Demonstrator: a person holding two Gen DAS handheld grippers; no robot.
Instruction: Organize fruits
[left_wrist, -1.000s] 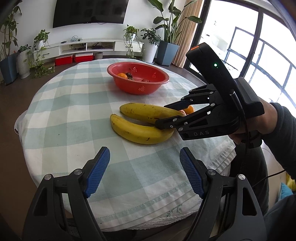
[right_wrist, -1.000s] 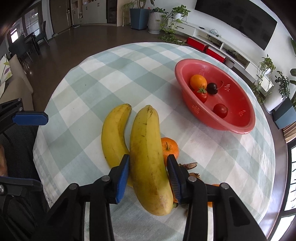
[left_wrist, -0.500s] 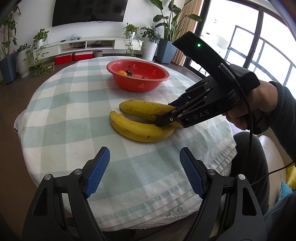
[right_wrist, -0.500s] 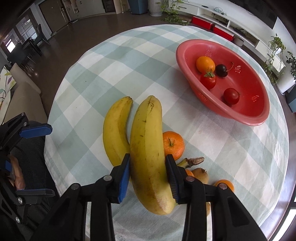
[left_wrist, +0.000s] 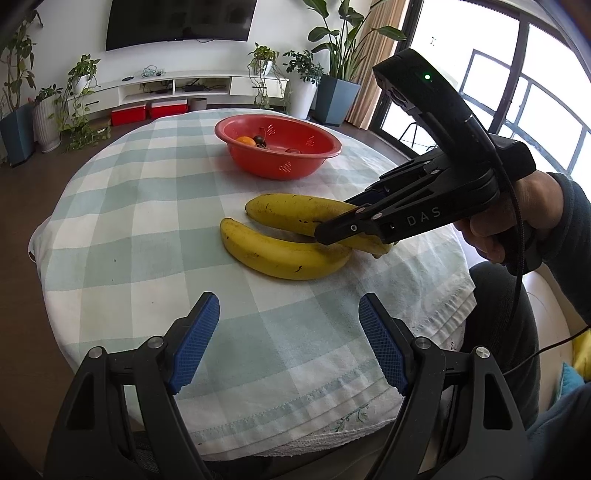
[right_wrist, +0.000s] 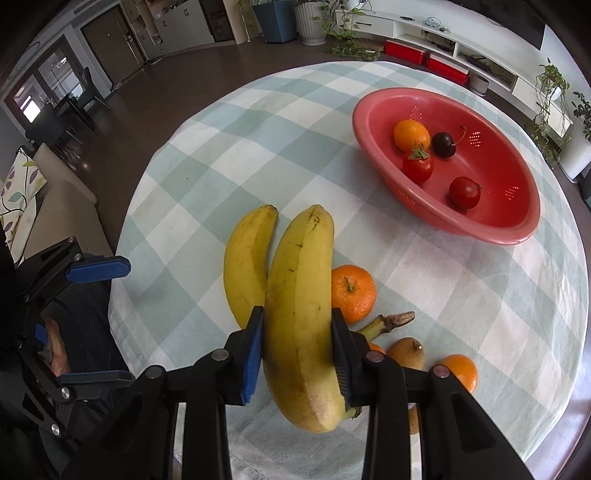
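Lifted since 1.0 s ago: right gripper (right_wrist: 297, 334) pinching larger banana (right_wrist: 299, 295) mid-body for balance, bowl (right_wrist: 517, 236) presumably next; left gripper (left_wrist: 288, 339) fingers spread, idle.

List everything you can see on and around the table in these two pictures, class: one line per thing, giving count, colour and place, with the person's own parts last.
bananas: 2, yellow; held banana between the right tongs' pads, other banana lying beside it on the cloth
bowl: 1, red, far side of the table
fruit in bowl: 4; orange, dark cherry, two red tomatoes
oranges on cloth: at least 2; one beside the held banana, one near the table edge
brown fruit: 1, by the right tongs
tablecloth: 1, green-white check
left tongs: open, empty
right tongs: shut on the held banana
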